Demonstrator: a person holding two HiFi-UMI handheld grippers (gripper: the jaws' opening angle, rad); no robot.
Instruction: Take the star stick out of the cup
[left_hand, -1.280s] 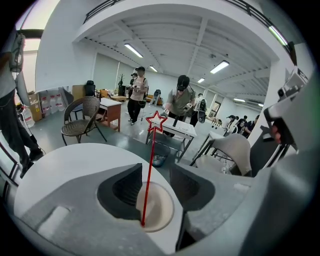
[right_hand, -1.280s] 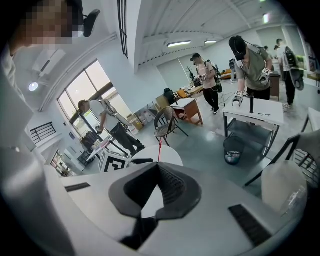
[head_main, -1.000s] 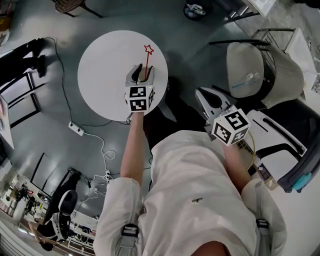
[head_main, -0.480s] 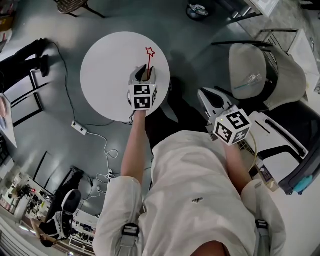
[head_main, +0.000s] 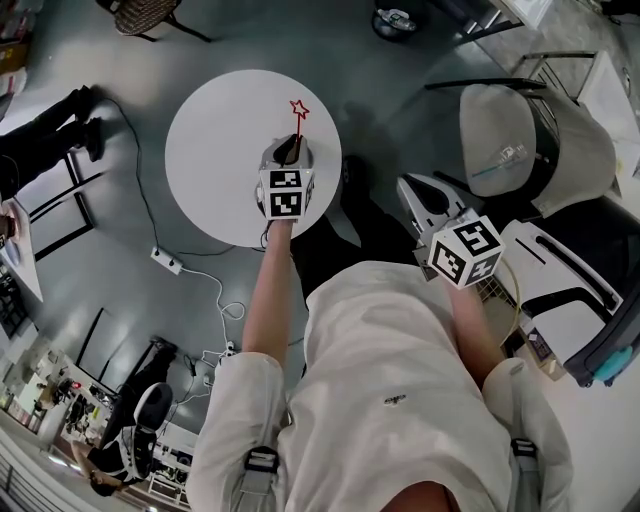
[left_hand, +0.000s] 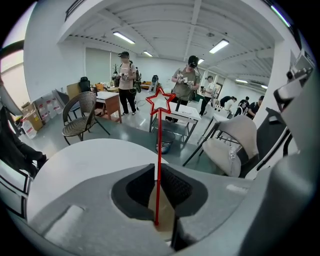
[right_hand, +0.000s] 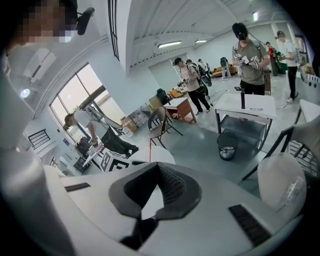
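Observation:
A red star stick (left_hand: 159, 150) stands up out of a tan cup (left_hand: 164, 212) on the round white table (head_main: 215, 150). My left gripper (left_hand: 156, 171) reaches down over the cup; its jaws have just been closing and now pinch the stick's shaft between the pads. In the head view the star (head_main: 298, 108) pokes up beyond the left gripper (head_main: 288, 150), which hides most of the cup. My right gripper (head_main: 414, 192) hangs off the table to the right, its jaws together on nothing. The right gripper (right_hand: 159, 166) view shows the stick (right_hand: 150, 149) far off.
A grey office chair (head_main: 530, 140) stands to the right of the table, with a wicker chair (head_main: 140, 12) and a bin (head_main: 392, 20) beyond it. A power strip (head_main: 165, 262) and cables lie on the floor at the left. People stand at tables (left_hand: 185, 85) across the room.
The left gripper's jaws have drawn in from wide open to a pinch on the stick's shaft. The right gripper has stayed where it was.

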